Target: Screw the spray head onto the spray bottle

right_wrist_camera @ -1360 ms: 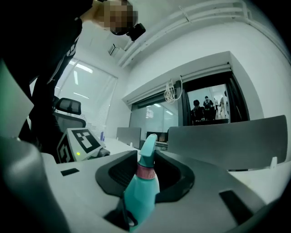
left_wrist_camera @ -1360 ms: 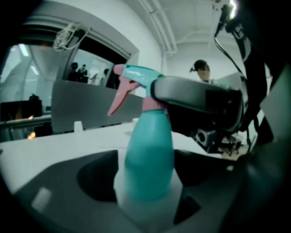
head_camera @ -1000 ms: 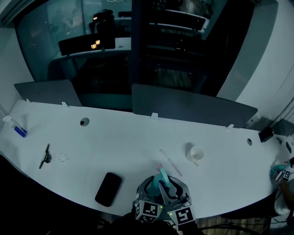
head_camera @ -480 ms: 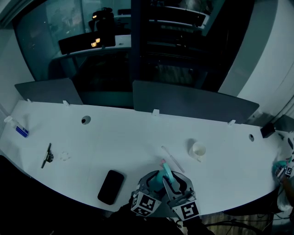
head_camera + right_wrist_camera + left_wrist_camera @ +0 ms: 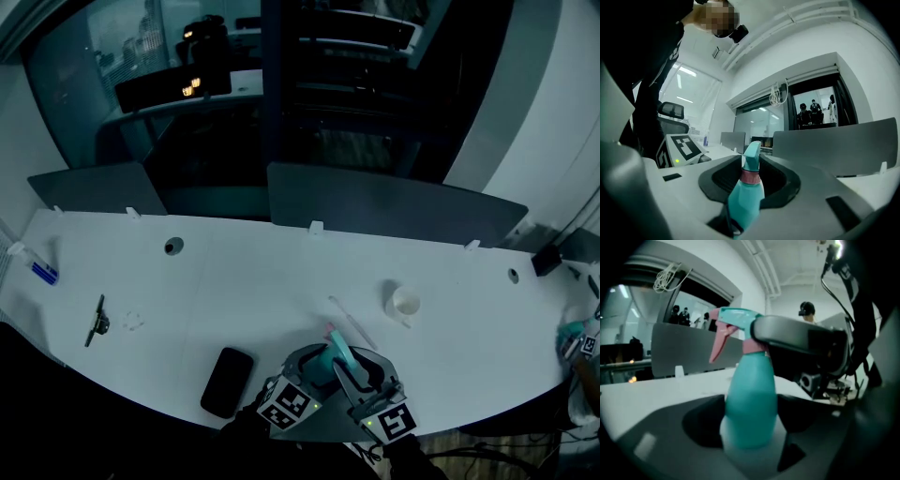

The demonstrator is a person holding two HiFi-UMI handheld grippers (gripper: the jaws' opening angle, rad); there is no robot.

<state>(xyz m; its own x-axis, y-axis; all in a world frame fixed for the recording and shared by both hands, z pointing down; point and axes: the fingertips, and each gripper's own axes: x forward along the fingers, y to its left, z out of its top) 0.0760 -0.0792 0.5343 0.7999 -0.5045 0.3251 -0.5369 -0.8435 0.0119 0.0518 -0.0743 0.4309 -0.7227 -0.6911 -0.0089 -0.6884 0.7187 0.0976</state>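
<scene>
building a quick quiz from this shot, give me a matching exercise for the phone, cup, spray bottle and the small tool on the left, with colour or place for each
Things:
1. phone
2. cup
3. spray bottle
4. small tool

Descriptions:
a. teal, with a pink collar
b. white, right of the middle
c. dark and thin, far left
d. black and flat, just left of the bottle

Pairs: 1-d, 2-b, 3-a, 4-c
</scene>
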